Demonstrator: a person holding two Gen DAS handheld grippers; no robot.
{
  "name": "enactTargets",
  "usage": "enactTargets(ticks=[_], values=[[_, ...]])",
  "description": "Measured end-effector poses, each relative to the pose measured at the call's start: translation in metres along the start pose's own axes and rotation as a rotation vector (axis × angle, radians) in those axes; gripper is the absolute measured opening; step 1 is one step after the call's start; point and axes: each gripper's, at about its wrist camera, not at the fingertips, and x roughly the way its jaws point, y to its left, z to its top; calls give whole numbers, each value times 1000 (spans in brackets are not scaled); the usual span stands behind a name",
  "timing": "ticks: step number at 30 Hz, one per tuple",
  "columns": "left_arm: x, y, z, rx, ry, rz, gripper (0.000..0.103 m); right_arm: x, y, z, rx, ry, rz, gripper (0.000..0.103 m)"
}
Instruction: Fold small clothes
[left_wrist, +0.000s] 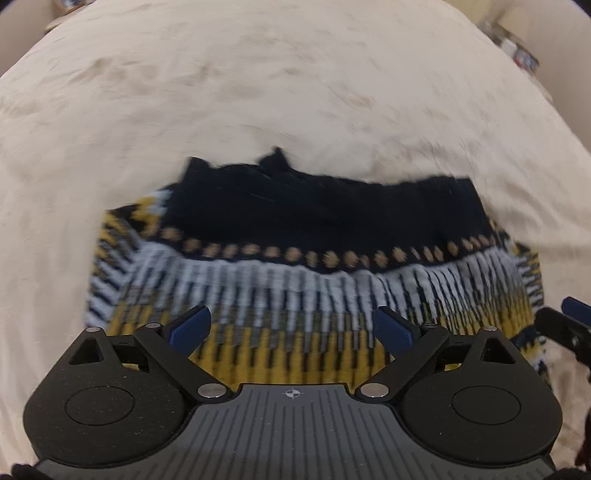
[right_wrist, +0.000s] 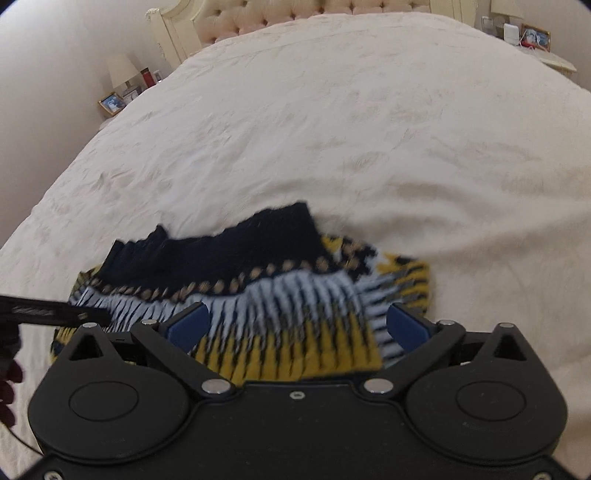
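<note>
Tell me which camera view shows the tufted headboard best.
The right wrist view: the cream tufted headboard runs along its top edge, beyond the cream bedspread. The left wrist view shows none of it, only bedspread and the folded patterned knit garment.

Left gripper and right gripper both hover over the sweater, jaws spread wide, holding nothing
</note>
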Motion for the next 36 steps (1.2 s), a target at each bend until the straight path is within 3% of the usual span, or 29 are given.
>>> enactTargets(ticks=[3, 5, 8, 15, 24, 31, 36], values=[[27, -15, 0, 54, 62, 53, 96, -2, 0, -9, 5, 18, -2, 103], [47, -21, -1, 90, 103, 85, 103, -3, -3, -13, 19, 30, -6, 103], [61, -26, -1, 131, 107, 109, 103, -4, -8, -17, 37, 44, -14, 103], [42, -19, -4, 88, 97, 89, 103, -8, -18, -22, 73, 49, -17, 103], [21, -26, -58, 75, 124, 82, 103, -16, -37, -32, 110, 62, -16, 103], [43, -29, -54, 31, 160, 96, 103, -11, -66, -32, 158, 113, 25, 103], [51, -31, -46, 25, 151, 121, 103, 4, -90, -31, 245, 178, 119, 103]])
